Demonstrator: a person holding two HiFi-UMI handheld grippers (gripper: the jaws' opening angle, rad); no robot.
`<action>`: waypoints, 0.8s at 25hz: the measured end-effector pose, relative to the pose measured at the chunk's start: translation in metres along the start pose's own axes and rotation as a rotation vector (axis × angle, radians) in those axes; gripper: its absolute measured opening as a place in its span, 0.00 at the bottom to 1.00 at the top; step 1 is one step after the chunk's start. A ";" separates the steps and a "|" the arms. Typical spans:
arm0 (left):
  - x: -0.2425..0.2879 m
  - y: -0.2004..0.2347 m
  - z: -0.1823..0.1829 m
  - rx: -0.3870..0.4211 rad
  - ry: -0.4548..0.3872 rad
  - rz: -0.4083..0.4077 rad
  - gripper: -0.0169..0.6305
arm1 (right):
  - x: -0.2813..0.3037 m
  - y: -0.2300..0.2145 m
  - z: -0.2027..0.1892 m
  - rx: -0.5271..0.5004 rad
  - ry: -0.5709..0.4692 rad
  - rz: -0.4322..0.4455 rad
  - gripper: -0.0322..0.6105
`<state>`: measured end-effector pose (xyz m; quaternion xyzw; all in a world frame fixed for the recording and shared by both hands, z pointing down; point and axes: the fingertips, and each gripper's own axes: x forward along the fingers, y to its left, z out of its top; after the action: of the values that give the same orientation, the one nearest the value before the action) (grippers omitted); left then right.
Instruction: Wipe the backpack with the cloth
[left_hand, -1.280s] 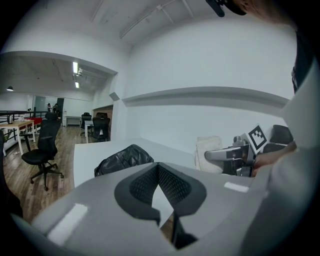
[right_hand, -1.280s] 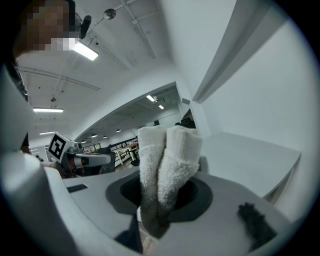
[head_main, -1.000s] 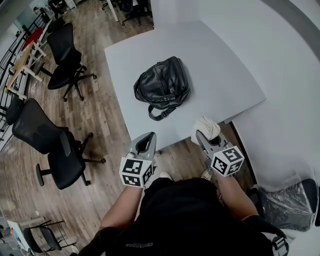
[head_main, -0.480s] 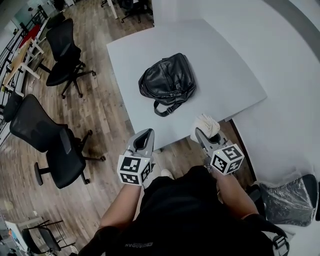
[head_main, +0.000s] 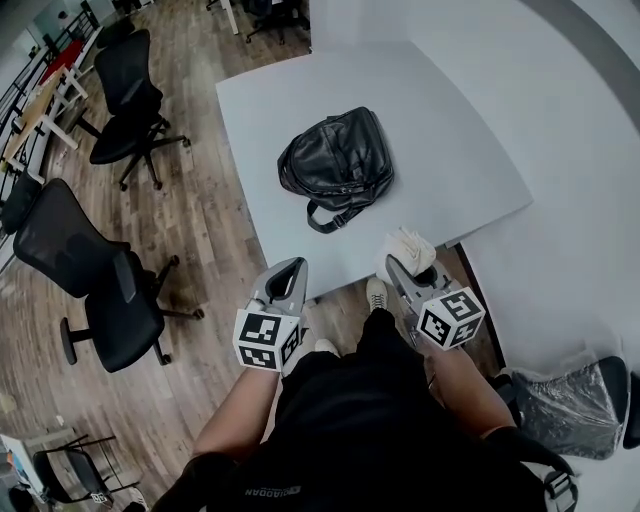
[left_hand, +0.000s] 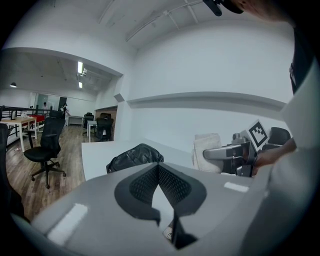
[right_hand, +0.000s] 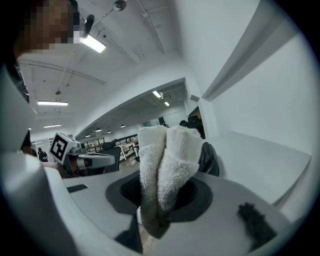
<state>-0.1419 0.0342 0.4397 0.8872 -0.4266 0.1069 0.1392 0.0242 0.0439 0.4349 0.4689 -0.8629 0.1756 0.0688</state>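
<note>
Holding a folded white cloth (head_main: 408, 248) upright, the R gripper (head_main: 405, 262) hovered just off the table's (head_main: 450, 130) near edge. Its jaws were clamped on the cloth's lower end, which sank out of sight btwn them. The L gripper (head_main: 290, 270) hung beside it, also off the near edge, jaw tips together w/ nothing btwn. The black backpack (head_main: 338, 160) lay mid-table, nearer the left edge, well apart from both. In the right gripper view the cloth (right_hand: 167, 165) covered most of the backpack (right_hand: 211, 159). In the left gripper view only its top (left_hand: 135, 156) showed above the jaws.
</note>
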 end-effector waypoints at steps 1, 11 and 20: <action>0.001 0.000 0.000 -0.001 0.000 0.002 0.03 | 0.003 -0.002 -0.001 -0.001 0.004 0.003 0.22; 0.027 0.000 -0.006 -0.012 0.018 0.019 0.03 | 0.026 -0.027 0.005 -0.008 0.000 0.031 0.22; 0.075 -0.010 0.012 0.000 0.023 -0.018 0.03 | 0.038 -0.061 0.013 -0.006 0.005 0.023 0.22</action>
<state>-0.0872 -0.0187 0.4506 0.8897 -0.4171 0.1160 0.1451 0.0551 -0.0210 0.4476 0.4584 -0.8686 0.1748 0.0702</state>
